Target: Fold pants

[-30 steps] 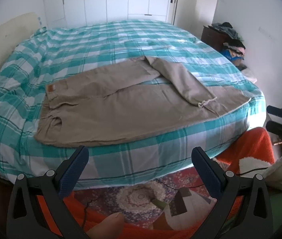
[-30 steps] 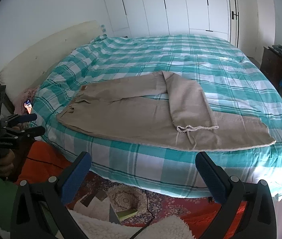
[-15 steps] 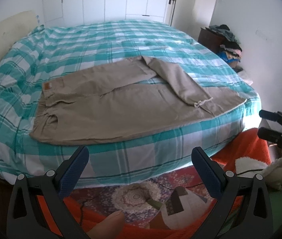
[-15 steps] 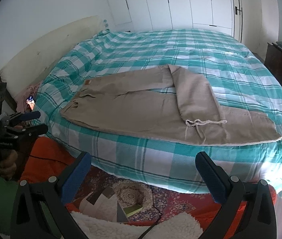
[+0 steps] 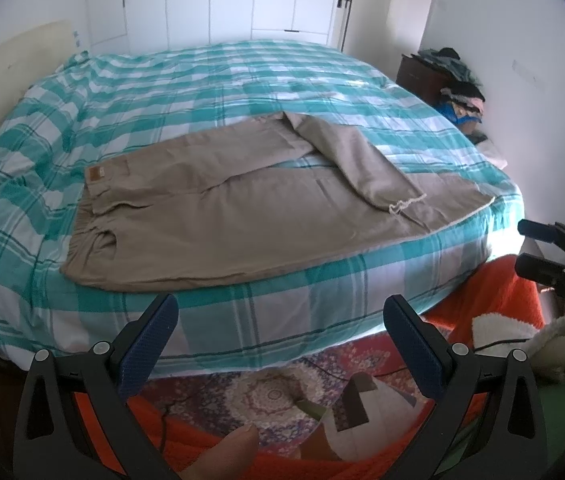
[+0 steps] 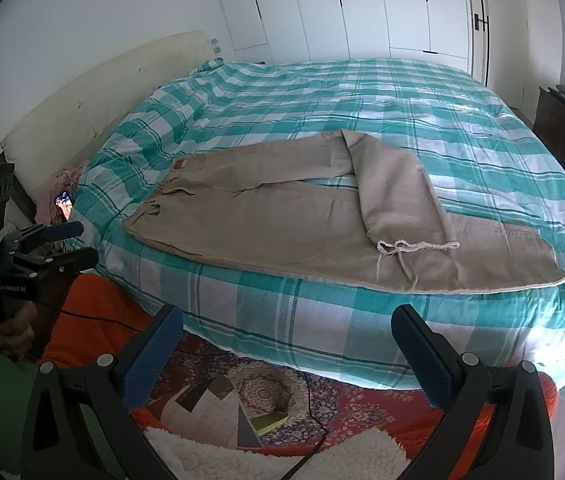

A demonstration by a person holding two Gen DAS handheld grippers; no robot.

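Observation:
Beige pants [image 5: 242, 204] lie flat near the front edge of a bed with a teal checked cover [image 5: 202, 92], waistband to the left. The far leg is folded back diagonally over the near leg, its frayed hem [image 5: 406, 203] near the right end. They also show in the right wrist view [image 6: 282, 216]. My left gripper [image 5: 282, 320] is open and empty, held below the bed's front edge. My right gripper [image 6: 286, 332] is open and empty, also off the bed. Each gripper shows in the other's view, the right one [image 5: 542, 248] and the left one [image 6: 62, 244].
Patterned and orange rugs [image 5: 282, 396] and a white fleece [image 6: 282, 456] cover the floor in front of the bed. A dark cabinet with piled clothes [image 5: 454, 80] stands at the right wall. A headboard [image 6: 94, 100] is on the left, white wardrobes behind. A cable [image 6: 314, 396] runs over the rug.
Both grippers have moved slightly closer to the bed and stay open. The pants have not moved.

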